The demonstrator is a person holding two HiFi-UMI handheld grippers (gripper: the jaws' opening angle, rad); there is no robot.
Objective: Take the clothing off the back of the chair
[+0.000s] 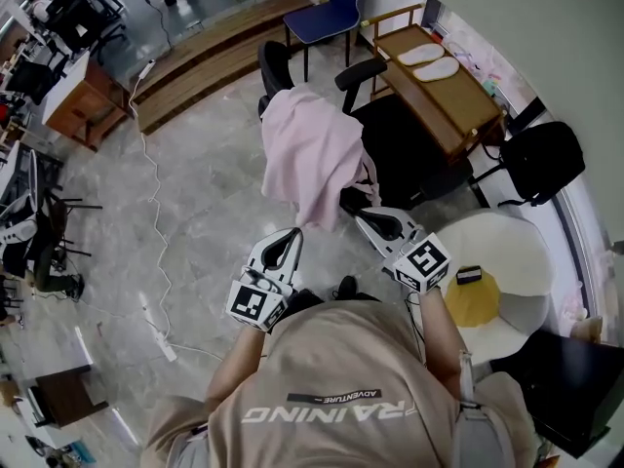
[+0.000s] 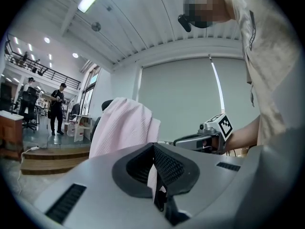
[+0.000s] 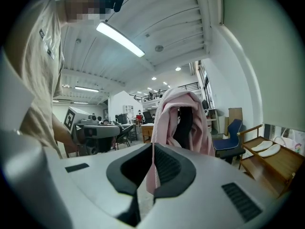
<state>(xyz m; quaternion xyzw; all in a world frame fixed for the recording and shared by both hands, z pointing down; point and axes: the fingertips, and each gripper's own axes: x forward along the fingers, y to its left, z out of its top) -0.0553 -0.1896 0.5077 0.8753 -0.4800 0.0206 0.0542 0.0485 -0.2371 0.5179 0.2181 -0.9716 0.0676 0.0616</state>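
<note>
Directly below the head camera is the person's beige shirt (image 1: 331,378), with both forearms extended forward. The left gripper (image 1: 291,234) and the right gripper (image 1: 361,217) are held side by side, each pointing at the chair. Left gripper view: the two black pads meet at the tip and nothing is clamped between them; pink fabric shows only through the gap behind the tip. Right gripper view: same condition, jaws together and empty, with the hanging cloth visible beyond them. The pink garment (image 1: 310,154) is draped over the backrest of the black office chair (image 1: 405,154), covering the top edge and hanging down both faces. Its lower hem lies just ahead of the two gripper tips in the head view; whether it touches them cannot be told. To the person's right stands a white round table (image 1: 507,247) carrying a yellow sheet (image 1: 473,302) and a small black object (image 1: 469,274). A second black chair (image 1: 541,159) stands beyond that table. Past the office chair is a wooden bench (image 1: 444,105) bearing two flat white pieces (image 1: 429,61). Farther off stand a blue chair (image 1: 336,3) and a long wooden step (image 1: 214,52). A white cable (image 1: 156,213) runs across the grey floor at the left.
</note>
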